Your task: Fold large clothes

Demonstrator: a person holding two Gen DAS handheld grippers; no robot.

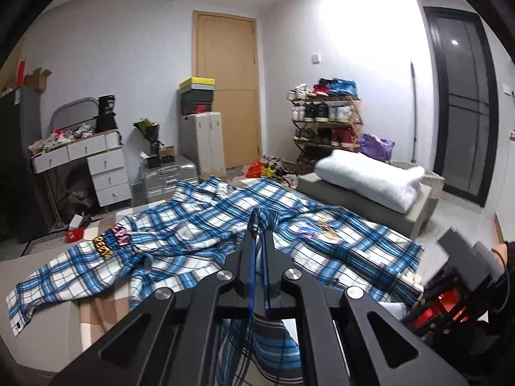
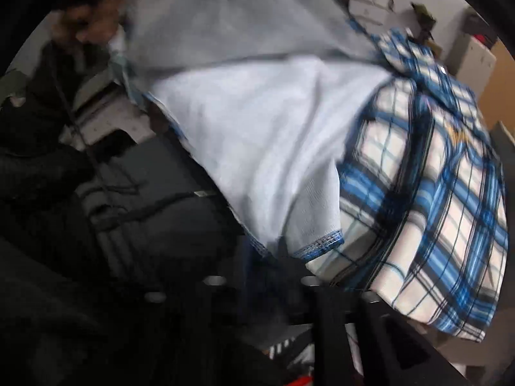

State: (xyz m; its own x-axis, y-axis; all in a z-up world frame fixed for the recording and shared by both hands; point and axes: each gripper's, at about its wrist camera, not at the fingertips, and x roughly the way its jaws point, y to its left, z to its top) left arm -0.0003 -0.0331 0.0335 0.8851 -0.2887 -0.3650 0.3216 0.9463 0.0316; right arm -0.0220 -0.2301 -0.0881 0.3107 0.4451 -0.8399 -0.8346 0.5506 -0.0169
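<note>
Mid-fold on a blue plaid shirt spread over the bed, sleeves flung out to either side, lettered patches showing near the far-left sleeve. Left gripper clamped together on a bunched ridge of the plaid cloth, fabric trailing back between the jaws and hanging below the frame. Right gripper, seen dimly at the bottom of its own blurred view, at the stitched blue hem where the pale inside of the shirt is turned up; cannot tell whether its jaws are pressing that edge or standing loose around it, too dark and smeared for that. Probably the stage of gathering one side or hem to carry across the body of the garment. Next, most likely: securing a firm hold on the hem with the right, then lifting both held points together and laying them over evenly, keeping the edge straight and clear of the white folded quilt beyond.
</note>
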